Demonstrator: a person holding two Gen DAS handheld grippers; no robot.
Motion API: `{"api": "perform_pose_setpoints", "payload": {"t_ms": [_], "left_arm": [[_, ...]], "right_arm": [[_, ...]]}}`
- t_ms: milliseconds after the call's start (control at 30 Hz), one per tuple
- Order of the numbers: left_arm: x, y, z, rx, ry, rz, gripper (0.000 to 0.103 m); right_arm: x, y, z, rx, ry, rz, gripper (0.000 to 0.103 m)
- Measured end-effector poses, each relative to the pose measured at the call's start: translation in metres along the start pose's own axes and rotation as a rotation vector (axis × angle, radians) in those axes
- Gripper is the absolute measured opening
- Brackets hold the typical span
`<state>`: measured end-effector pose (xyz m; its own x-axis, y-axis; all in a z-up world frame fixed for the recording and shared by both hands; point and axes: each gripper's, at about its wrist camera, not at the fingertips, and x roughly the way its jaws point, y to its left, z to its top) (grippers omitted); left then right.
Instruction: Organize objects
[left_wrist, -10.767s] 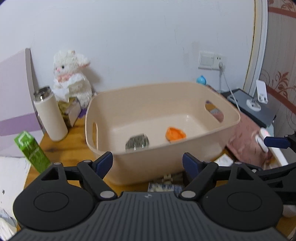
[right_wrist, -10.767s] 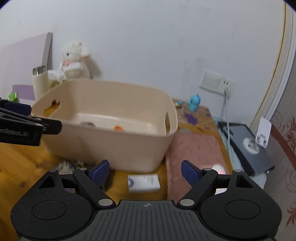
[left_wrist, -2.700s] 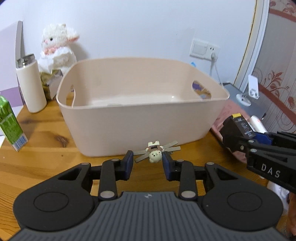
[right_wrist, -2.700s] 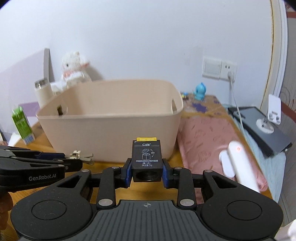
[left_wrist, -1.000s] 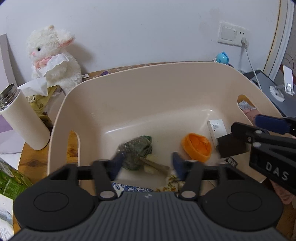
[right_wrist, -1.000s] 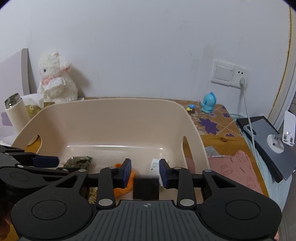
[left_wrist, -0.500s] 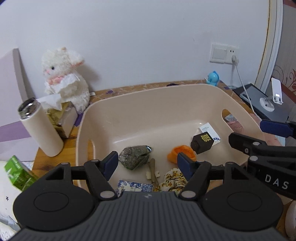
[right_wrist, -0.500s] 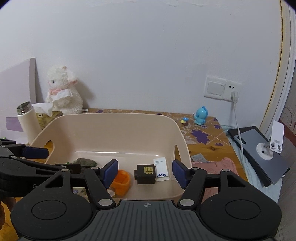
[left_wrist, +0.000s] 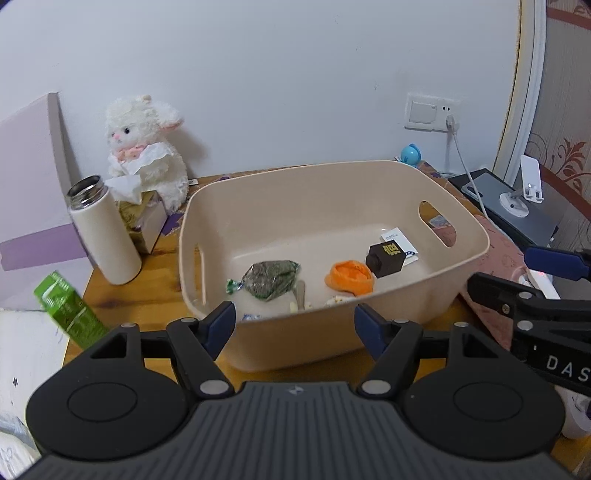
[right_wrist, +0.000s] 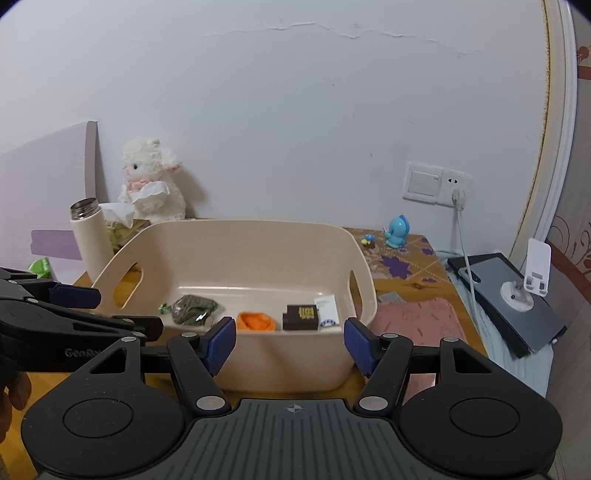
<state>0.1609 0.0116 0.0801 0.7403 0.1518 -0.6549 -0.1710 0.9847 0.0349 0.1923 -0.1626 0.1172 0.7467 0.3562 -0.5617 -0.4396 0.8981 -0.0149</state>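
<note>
A beige plastic tub stands on the wooden table. In it lie a green foil packet, an orange cup-like thing, a black cube box and a white card box. A small clip toy is partly hidden by the tub's near wall. My left gripper is open and empty, just in front of the tub. My right gripper is open and empty, at the tub's near right side.
A white flask, a tissue box and a plush lamb stand left of the tub. A green carton lies at the table's left edge. A pink cloth and a tablet with a phone stand lie on the right.
Both grippers have drawn back and up from the tub, open and empty. The black cube and clip toy, let go a second ago, lie inside the tub.
</note>
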Motion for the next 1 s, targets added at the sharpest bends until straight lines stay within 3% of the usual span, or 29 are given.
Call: {"api": "perform_pose_setpoints", "payload": {"t_ms": [233,1000], "left_arm": [[-0.025,0.002,-0.021,-0.004,-0.024,-0.022,0.074],[-0.067,0.003,-0.090,0.009,0.010,-0.061,0.075]], "right_arm": [[-0.026,0.001,-0.023,0.003,-0.007,0.019,0.072],[-0.085,-0.005,-0.083,-0.011,0.014,-0.014,0.078]]}}
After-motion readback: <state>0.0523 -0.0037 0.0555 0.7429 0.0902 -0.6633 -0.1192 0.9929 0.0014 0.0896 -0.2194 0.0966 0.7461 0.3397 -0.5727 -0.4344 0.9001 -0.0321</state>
